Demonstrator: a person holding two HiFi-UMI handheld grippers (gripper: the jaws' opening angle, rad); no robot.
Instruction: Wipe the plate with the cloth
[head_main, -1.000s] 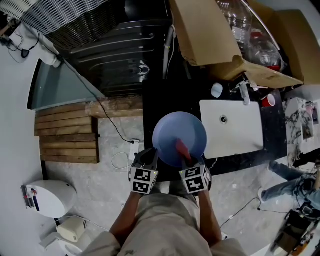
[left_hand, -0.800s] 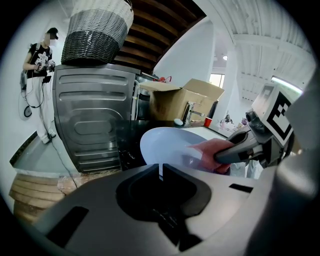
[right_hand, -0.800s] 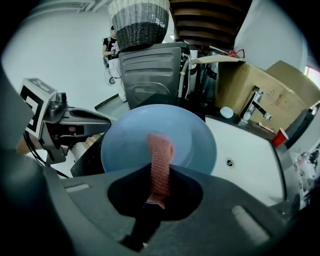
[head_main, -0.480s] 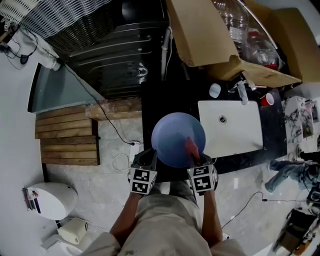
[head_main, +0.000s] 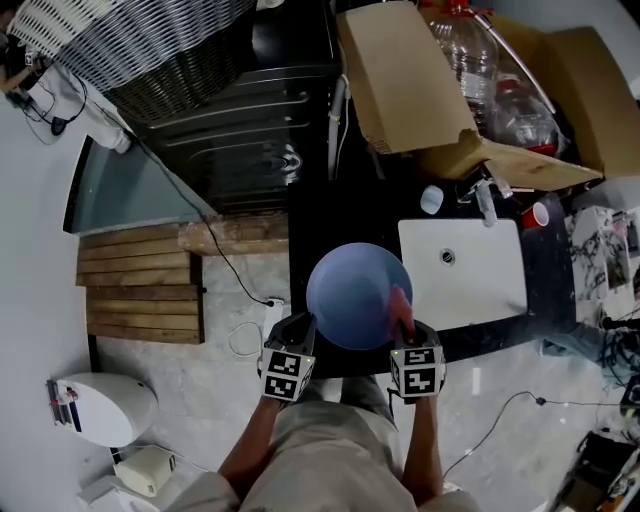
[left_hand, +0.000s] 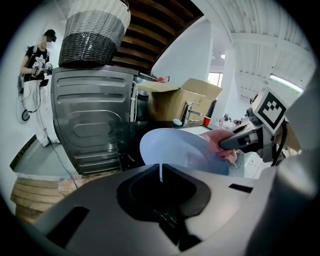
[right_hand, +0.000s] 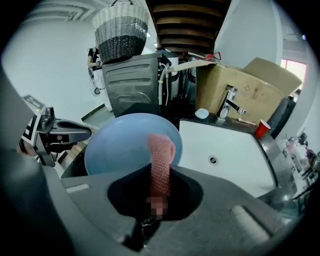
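Black counter, 1 plate, 1 cloth

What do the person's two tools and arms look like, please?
The left tool and right tool are grey with dark jaws. Each carries a white cube with black square markers. No cables show. The forearms are bare of sleeves; the clothing is beige.

Sink open; tap & box behind.
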